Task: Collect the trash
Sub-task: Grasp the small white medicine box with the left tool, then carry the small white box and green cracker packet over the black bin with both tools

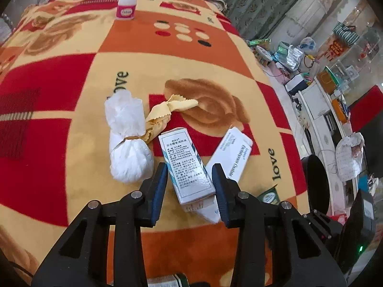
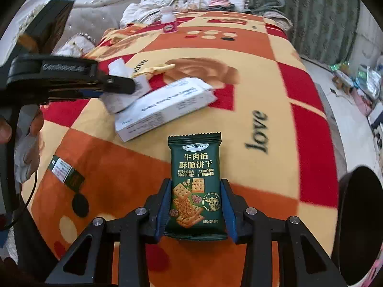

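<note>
On a bed spread with a red, orange and cream blanket, the left claw straddles a small white medicine box low in the left wrist frame, its blue pads close against the box's long sides; whether they press on it cannot be told. A second, longer white box lies just right of it, partly beneath. To the left sit a knotted white tissue bundle and a crumpled yellow cloth, touching. A small white bottle with a pink label stands at the frame's top, well apart.

In the right wrist view, the right claw is closed on a dark green biscuit packet at lower centre, both pads against its edges. A small dark green carton lies at the left.
</note>
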Demonstrator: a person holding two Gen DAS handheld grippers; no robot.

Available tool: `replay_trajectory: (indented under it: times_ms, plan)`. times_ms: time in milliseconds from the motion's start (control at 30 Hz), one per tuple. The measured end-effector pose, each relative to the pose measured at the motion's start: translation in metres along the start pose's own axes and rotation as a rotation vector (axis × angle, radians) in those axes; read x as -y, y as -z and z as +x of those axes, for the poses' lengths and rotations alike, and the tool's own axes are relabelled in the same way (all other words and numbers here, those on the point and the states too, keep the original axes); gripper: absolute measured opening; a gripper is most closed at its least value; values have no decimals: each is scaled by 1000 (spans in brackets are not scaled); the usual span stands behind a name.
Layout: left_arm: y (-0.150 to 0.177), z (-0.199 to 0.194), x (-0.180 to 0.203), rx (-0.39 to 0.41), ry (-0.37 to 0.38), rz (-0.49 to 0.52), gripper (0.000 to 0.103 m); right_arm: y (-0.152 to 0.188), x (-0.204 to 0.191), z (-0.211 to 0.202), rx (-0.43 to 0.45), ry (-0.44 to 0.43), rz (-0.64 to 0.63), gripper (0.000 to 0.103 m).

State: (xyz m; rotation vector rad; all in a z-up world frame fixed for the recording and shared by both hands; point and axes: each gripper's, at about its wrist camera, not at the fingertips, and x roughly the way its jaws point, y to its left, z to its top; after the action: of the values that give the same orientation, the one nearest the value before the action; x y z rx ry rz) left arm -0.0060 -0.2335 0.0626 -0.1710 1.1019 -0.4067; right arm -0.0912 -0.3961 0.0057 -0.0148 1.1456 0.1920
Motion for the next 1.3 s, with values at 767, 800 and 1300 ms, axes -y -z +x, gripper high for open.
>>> replay_trajectory:
  times_ms: [767,800,1300]
  plan:
    - [35,-23,105,62,40,230,35,26,53,-56,101,4,138,38]
    - [36,-22,108,62,40,239,35,26,54,-57,103,7,142,38]
    - [47,-7,154,42,71,318,35,41,86,-80,135,42,202,38]
